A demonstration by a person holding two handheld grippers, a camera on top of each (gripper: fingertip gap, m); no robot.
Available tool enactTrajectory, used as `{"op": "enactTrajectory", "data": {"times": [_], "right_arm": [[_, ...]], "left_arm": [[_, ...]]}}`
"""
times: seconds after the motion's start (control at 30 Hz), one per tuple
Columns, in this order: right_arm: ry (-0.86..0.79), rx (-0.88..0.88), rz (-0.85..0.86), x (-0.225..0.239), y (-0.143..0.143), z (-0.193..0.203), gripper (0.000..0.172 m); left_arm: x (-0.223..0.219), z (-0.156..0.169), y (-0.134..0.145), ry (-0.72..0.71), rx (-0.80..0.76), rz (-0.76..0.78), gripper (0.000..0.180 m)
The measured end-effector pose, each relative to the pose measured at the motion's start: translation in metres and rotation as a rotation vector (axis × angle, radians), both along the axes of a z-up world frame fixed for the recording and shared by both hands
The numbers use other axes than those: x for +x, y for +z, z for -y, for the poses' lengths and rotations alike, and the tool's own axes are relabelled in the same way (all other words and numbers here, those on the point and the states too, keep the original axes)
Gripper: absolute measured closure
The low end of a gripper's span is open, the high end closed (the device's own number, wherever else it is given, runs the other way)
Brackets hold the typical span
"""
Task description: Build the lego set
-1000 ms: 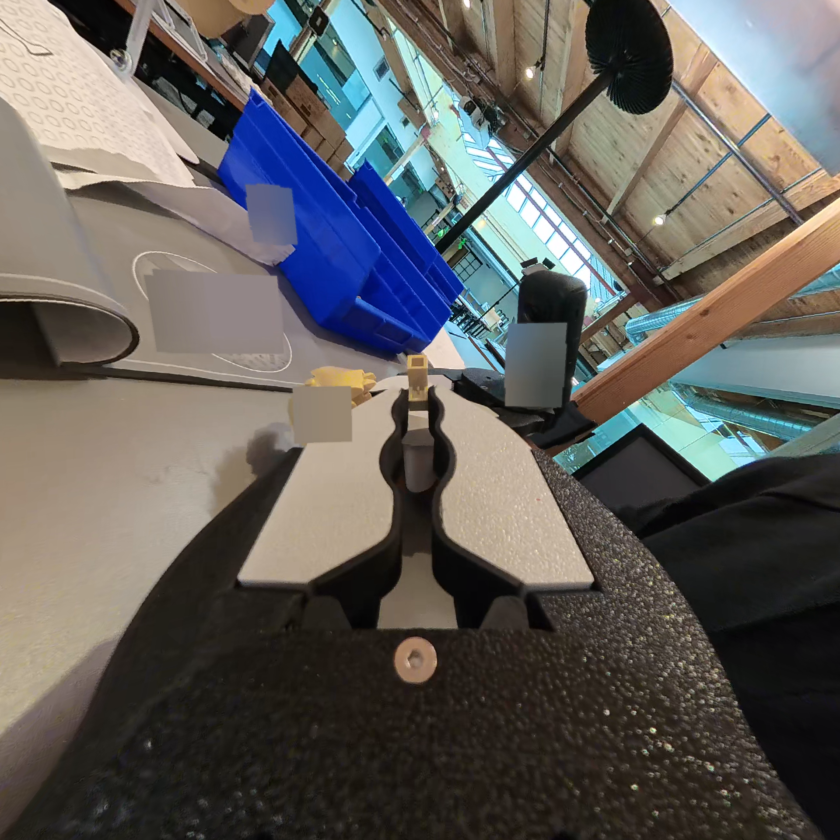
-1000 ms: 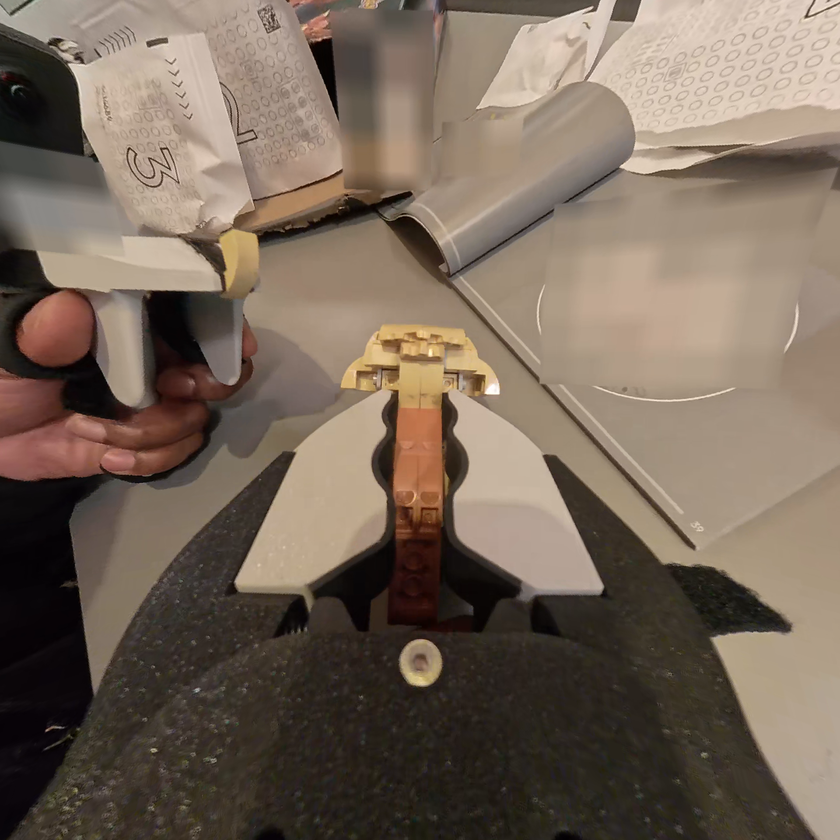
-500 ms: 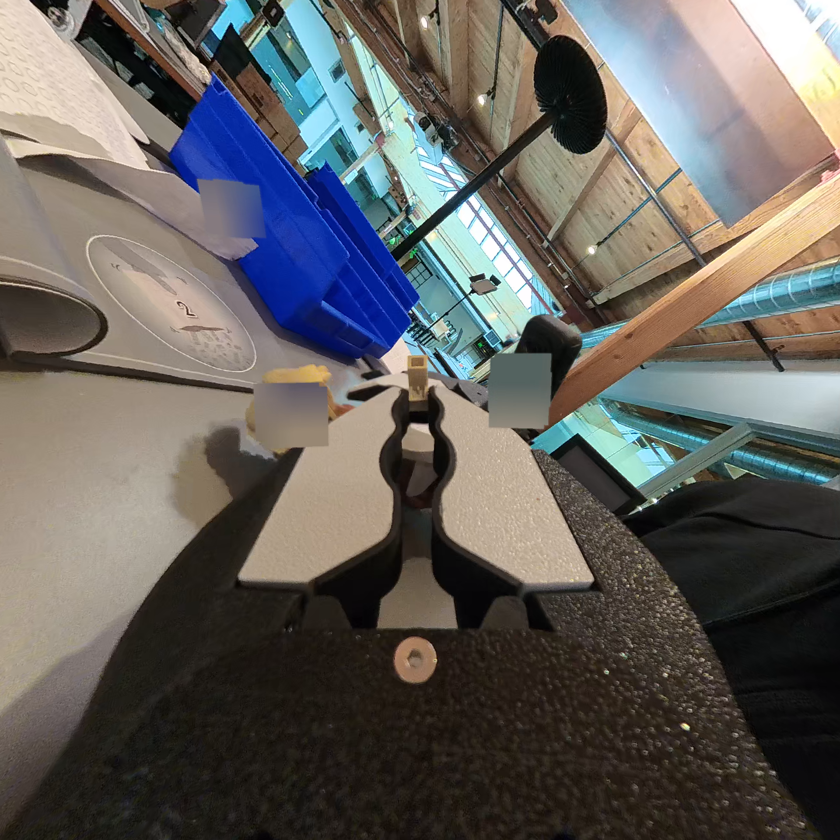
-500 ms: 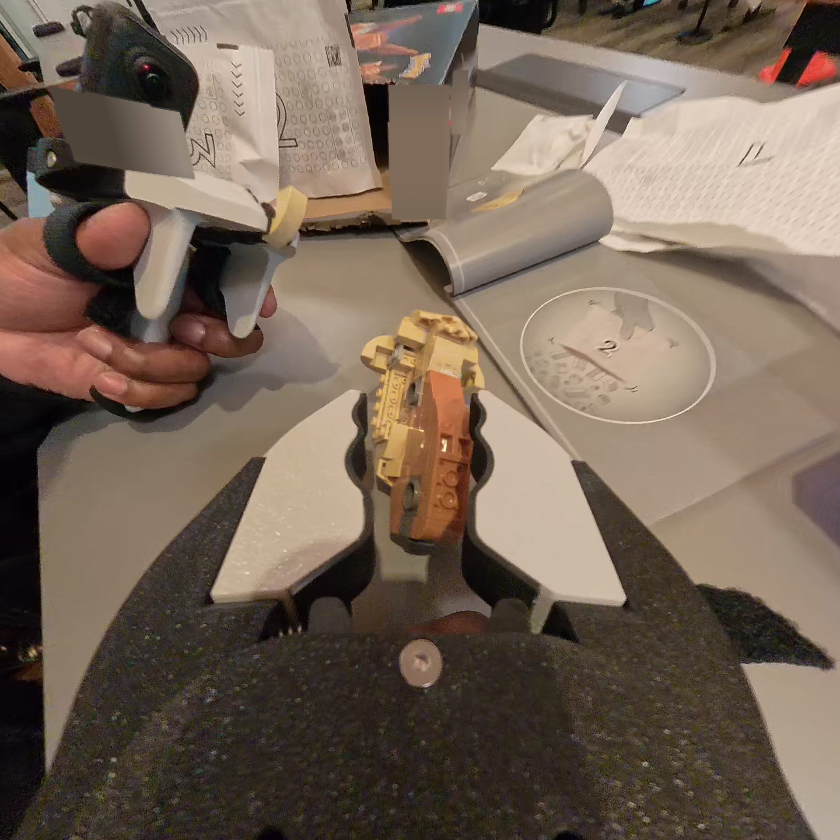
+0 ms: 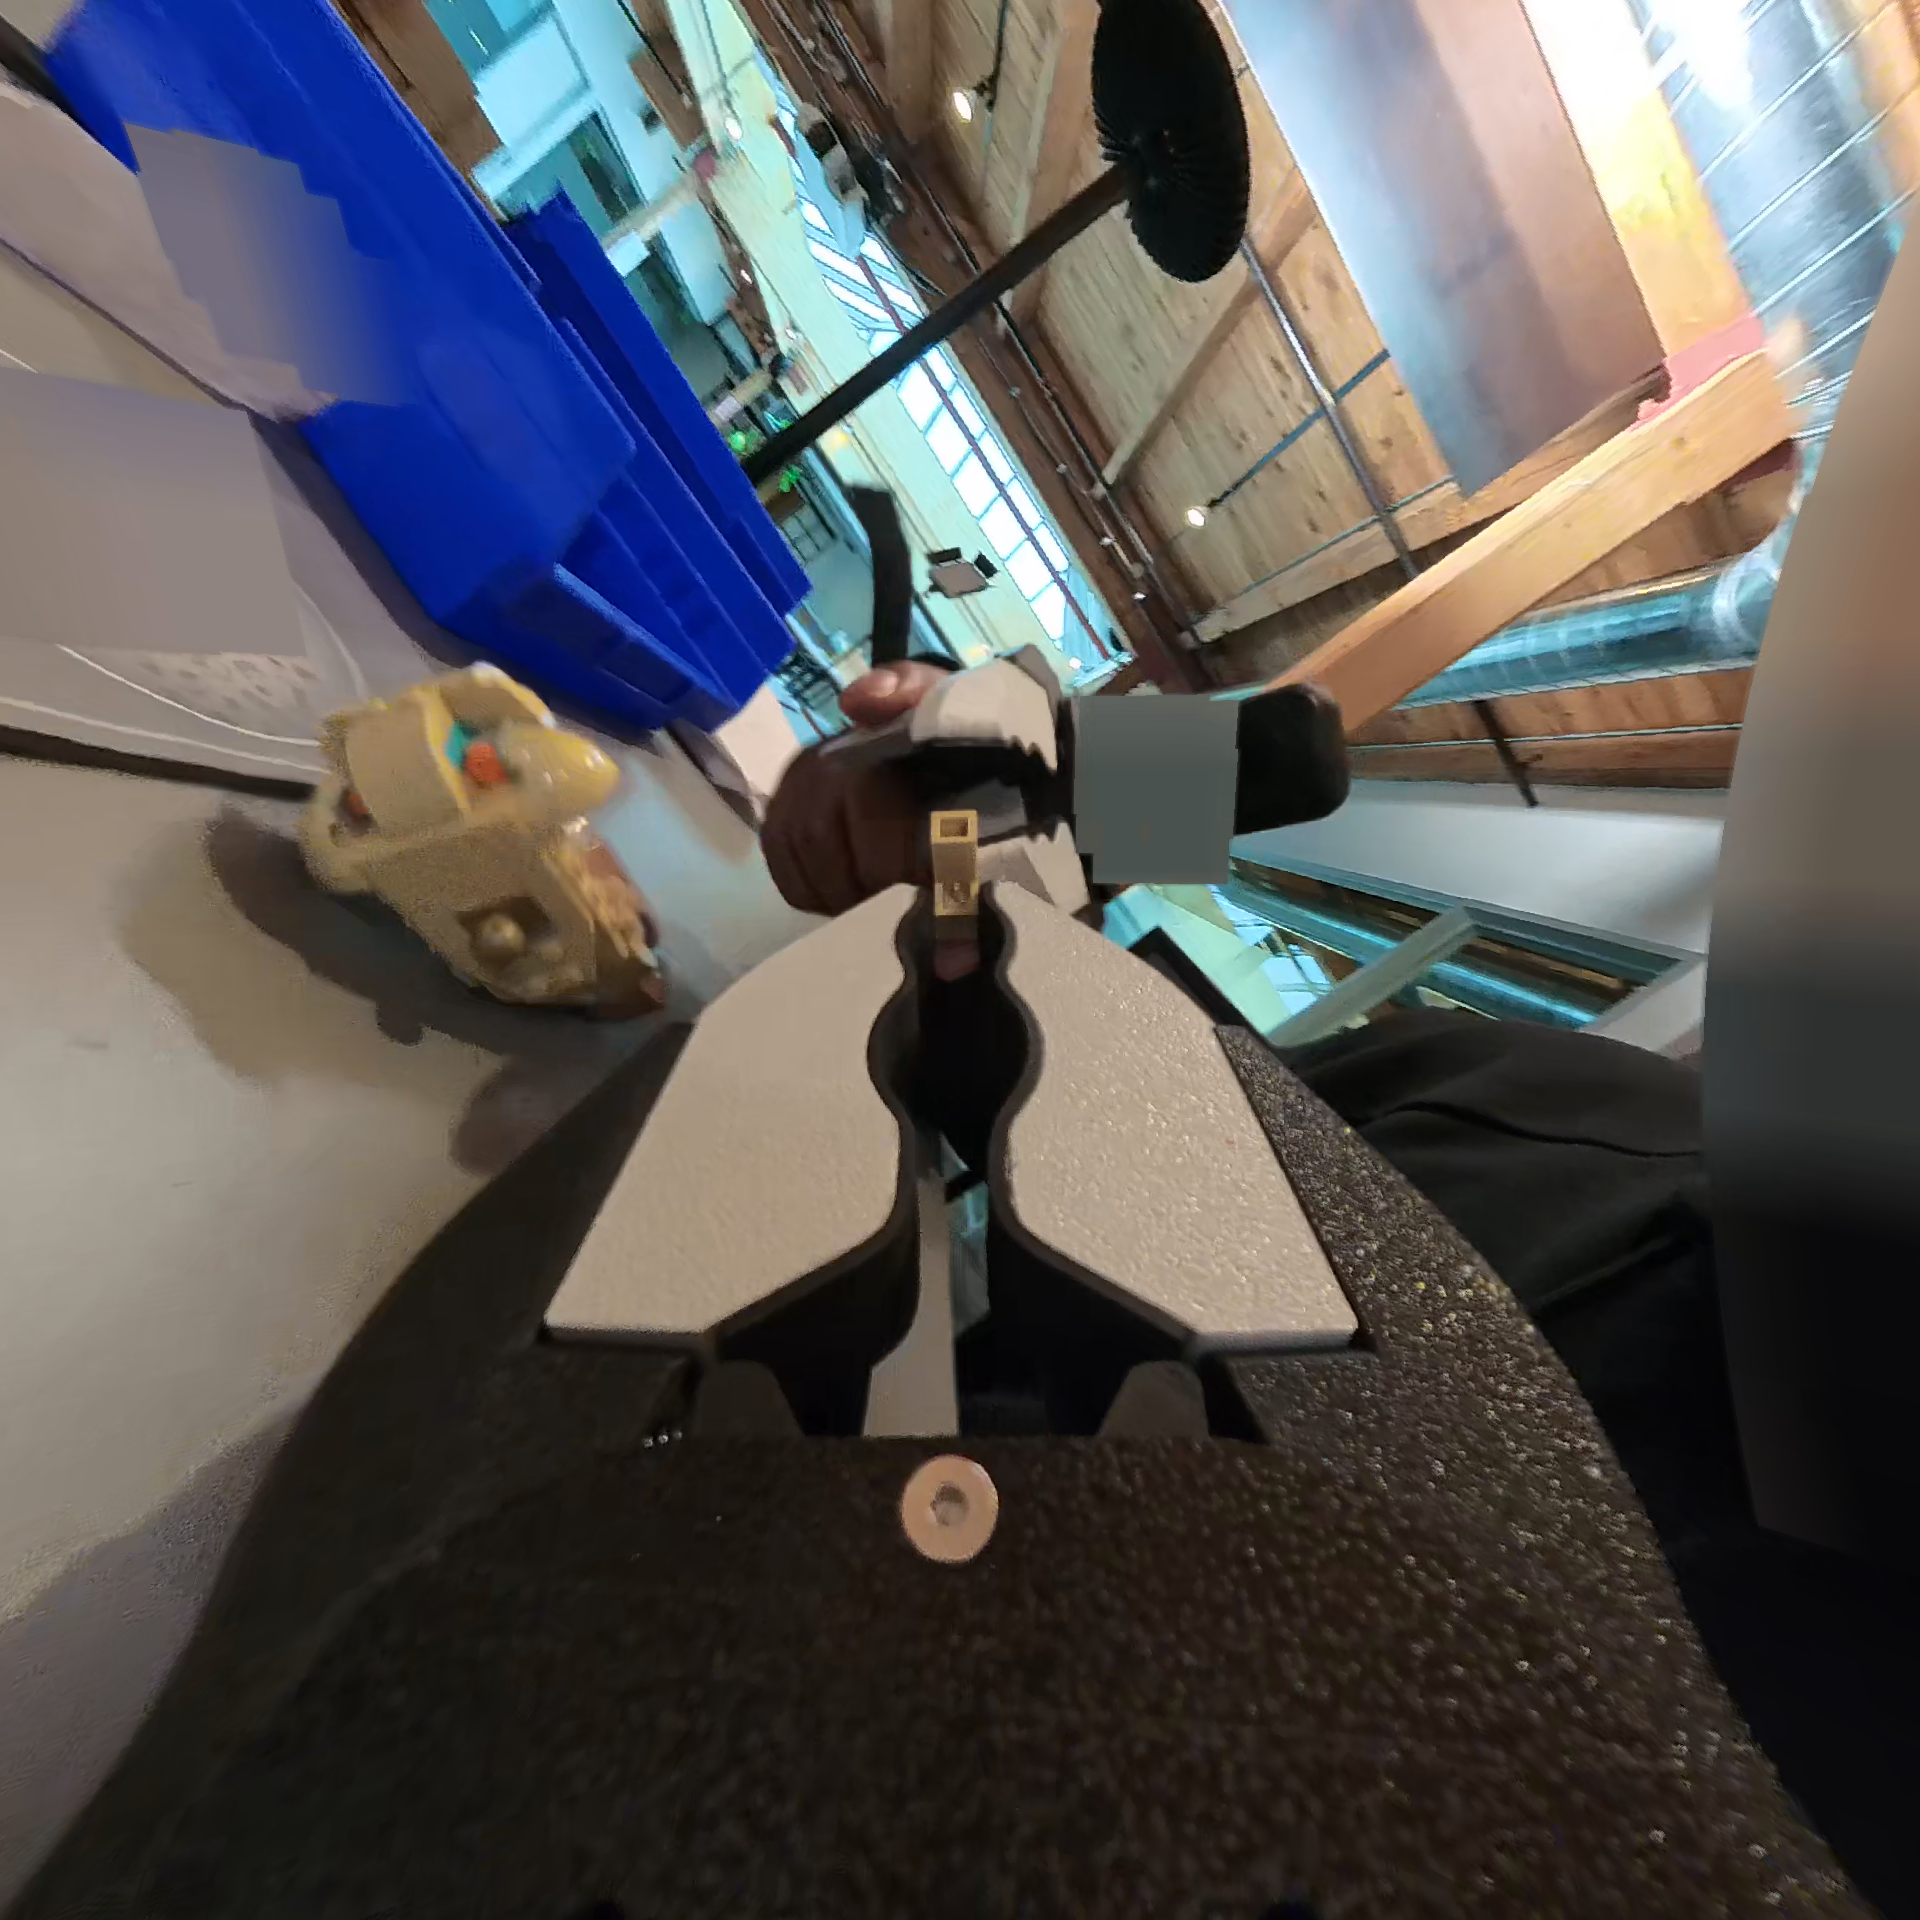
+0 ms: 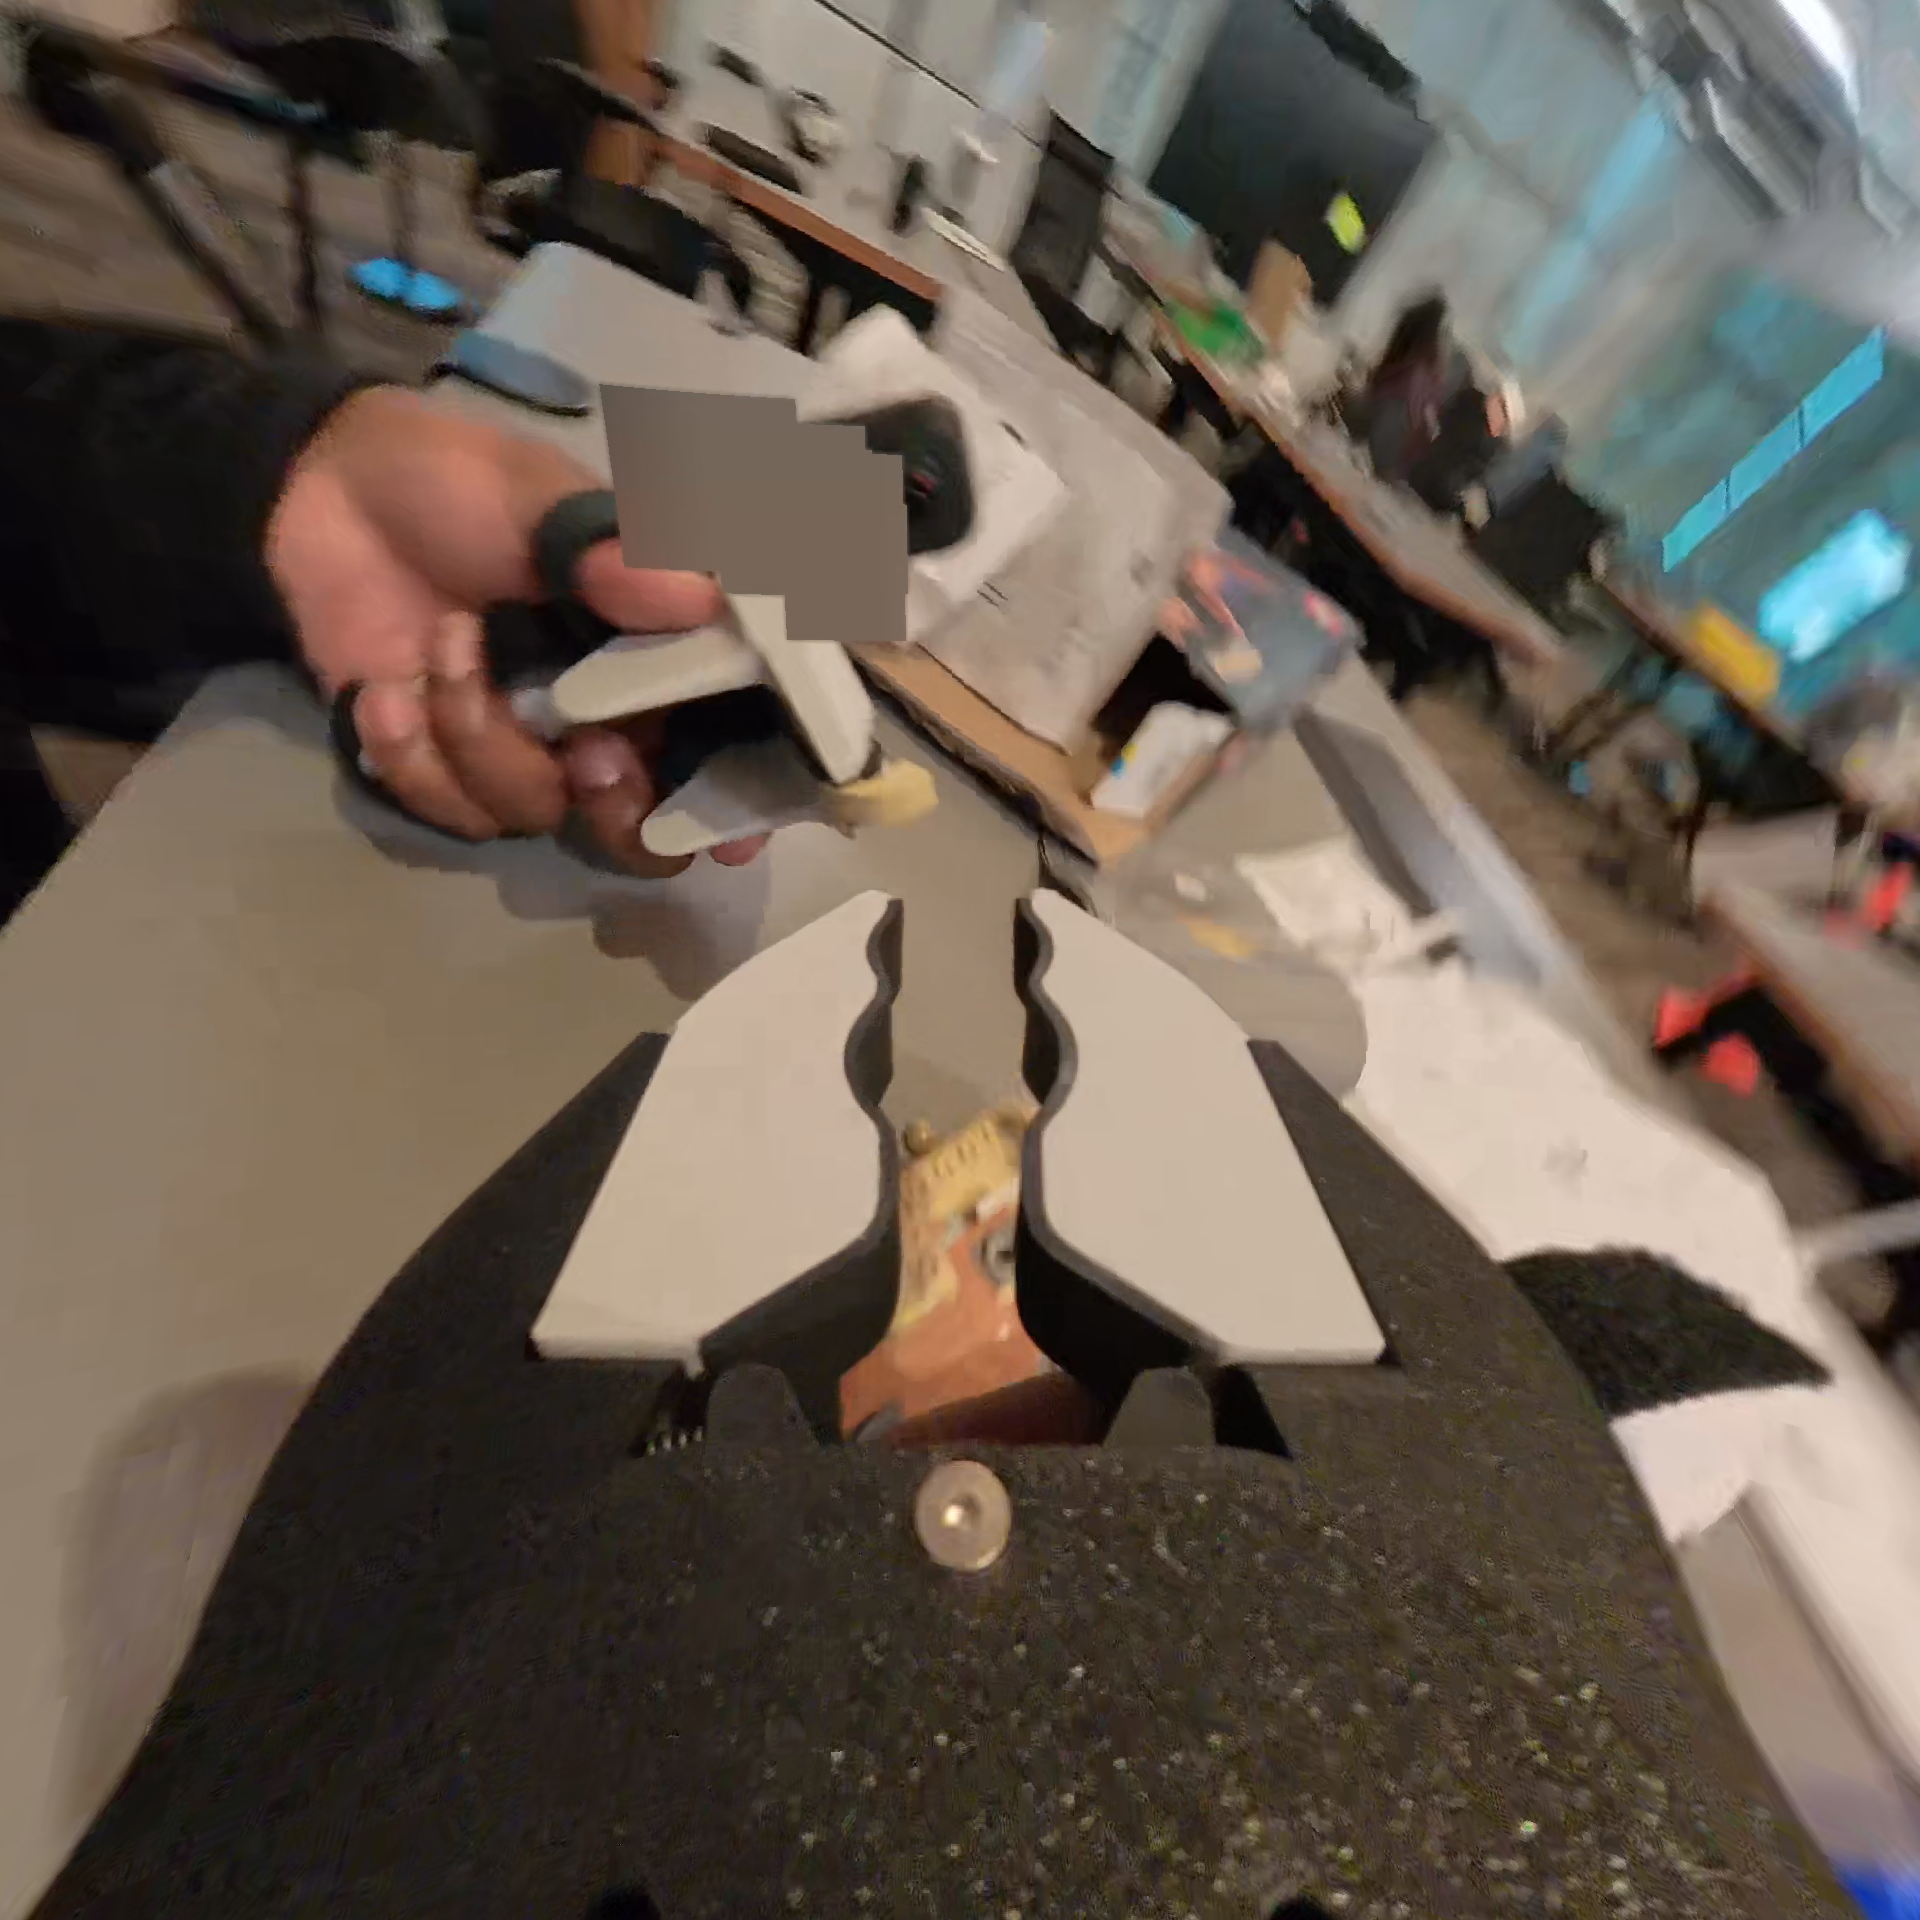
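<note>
While you hold both tongs above the grey table [image 5: 156,1091], this is how they stand:
Left gripper [image 5: 951,904]: nearly closed, tips pinching a small tan brick piece [image 5: 952,868] that pokes out past them.
Left hand [image 6: 436,644]: wrapped round the handle, tongs tilted down.
Right gripper [image 6: 956,925]: tips parted with table showing between.
Tan-and-brown brick model [image 6: 966,1257]: low behind the right tips, whether gripped, cannot tell.
Right hand [image 5: 831,831]: just beyond your left tips.
</note>
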State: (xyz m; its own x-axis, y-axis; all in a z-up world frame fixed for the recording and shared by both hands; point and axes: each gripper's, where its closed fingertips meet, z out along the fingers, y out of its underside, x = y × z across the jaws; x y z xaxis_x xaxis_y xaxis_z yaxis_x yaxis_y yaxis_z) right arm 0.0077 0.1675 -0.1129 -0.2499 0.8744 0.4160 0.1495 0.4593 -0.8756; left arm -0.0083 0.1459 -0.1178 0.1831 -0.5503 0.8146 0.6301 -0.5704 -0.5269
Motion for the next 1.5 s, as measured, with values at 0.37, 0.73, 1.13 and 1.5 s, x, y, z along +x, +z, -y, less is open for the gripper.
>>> {"op": "enactTrajectory", "data": {"times": [0.37,0.73,1.13,1.5], "right_arm": [[0.331,0.668,-0.027,-0.009,0.003,0.011,0.155],[0.334,1.027,-0.173,-0.015,-0.005,0.010,0.151],[0.290,0.935,-0.144,-0.017,-0.014,0.004,0.164],[0.286,0.345,0.100,-0.013,-0.025,0.001,0.164]], "left_arm": [[0.008,0.002,0.008,-0.099,-0.067,0.125,0.173],[0.011,-0.009,0.001,-0.087,-0.151,0.169,0.173],[0.014,-0.013,-0.003,-0.081,-0.182,0.208,0.170],[-0.015,-0.009,0.014,0.130,0.114,-0.115,0.157]]}}
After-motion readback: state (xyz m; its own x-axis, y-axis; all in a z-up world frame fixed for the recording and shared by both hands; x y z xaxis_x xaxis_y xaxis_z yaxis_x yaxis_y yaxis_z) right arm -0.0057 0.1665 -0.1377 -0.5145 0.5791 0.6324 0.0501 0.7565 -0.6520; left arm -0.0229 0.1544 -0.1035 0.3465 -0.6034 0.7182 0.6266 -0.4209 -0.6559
